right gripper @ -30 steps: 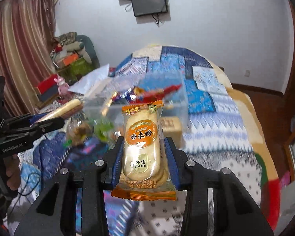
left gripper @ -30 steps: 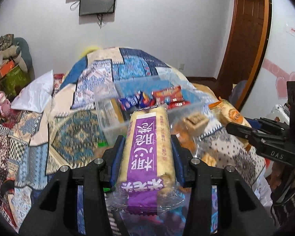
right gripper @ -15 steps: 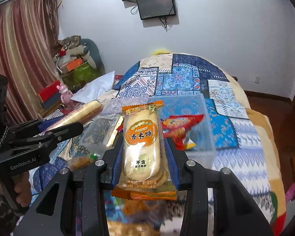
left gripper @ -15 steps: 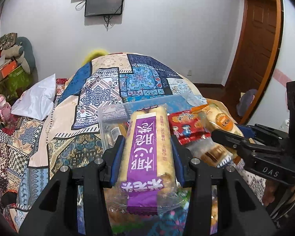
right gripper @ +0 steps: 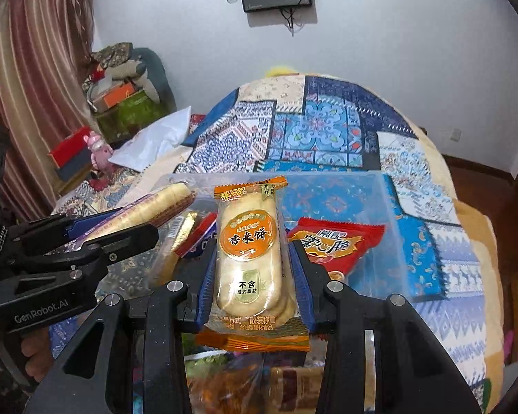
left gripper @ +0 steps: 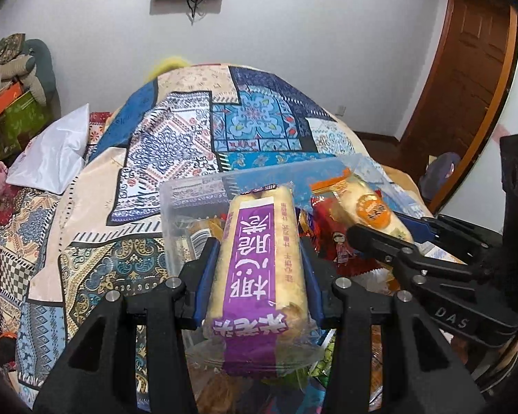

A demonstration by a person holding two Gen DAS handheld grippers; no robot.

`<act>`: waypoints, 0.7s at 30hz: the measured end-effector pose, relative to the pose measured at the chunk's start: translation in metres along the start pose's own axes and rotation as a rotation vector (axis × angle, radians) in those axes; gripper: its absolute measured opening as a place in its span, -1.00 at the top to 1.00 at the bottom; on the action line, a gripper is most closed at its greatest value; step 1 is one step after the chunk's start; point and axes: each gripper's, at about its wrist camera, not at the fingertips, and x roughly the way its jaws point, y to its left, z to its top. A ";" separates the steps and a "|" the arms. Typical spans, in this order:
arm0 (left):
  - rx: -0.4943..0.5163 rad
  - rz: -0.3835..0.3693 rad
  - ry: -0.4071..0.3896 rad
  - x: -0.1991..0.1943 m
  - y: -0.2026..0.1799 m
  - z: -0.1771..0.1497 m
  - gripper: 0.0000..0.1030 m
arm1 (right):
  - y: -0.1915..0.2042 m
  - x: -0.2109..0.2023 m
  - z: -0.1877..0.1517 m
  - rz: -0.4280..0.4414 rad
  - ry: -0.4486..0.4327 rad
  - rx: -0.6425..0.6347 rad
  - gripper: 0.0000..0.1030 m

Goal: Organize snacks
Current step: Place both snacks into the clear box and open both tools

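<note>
My left gripper (left gripper: 259, 241) is shut on a long pale roll snack with a purple label (left gripper: 259, 262), held over the near edge of a clear plastic box (left gripper: 190, 189) on the bed. My right gripper (right gripper: 250, 245) is shut on an orange rice-cracker pack (right gripper: 248, 252), also over the box (right gripper: 380, 186). Each gripper shows in the other's view: the right gripper (left gripper: 390, 227) with its cracker pack (left gripper: 369, 207), the left gripper (right gripper: 155, 220) with its roll (right gripper: 155, 207). A red snack bag (right gripper: 331, 241) and other packets lie inside the box.
The box rests on a patchwork quilt (left gripper: 252, 127) covering the bed. Loose snack packets (right gripper: 259, 379) lie below the grippers at the near edge. A white pillow (left gripper: 55, 155) is at left, stacked boxes and soft toys (right gripper: 121, 96) beyond, a wooden door (left gripper: 466, 79) at right.
Both grippers have moved forward with their snacks, from short of the box to over it. The box now sits closer and lower in both views. Grips are unchanged.
</note>
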 end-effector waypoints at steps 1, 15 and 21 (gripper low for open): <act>0.005 -0.002 0.005 0.002 -0.001 0.000 0.13 | -0.001 0.003 0.000 -0.001 0.006 0.004 0.28; -0.010 -0.008 0.001 -0.007 0.000 0.000 -0.01 | -0.002 0.005 -0.003 -0.048 0.017 -0.012 -0.04; -0.004 -0.004 -0.040 -0.039 0.001 -0.003 -0.14 | 0.004 -0.019 -0.002 -0.057 -0.017 -0.038 -0.06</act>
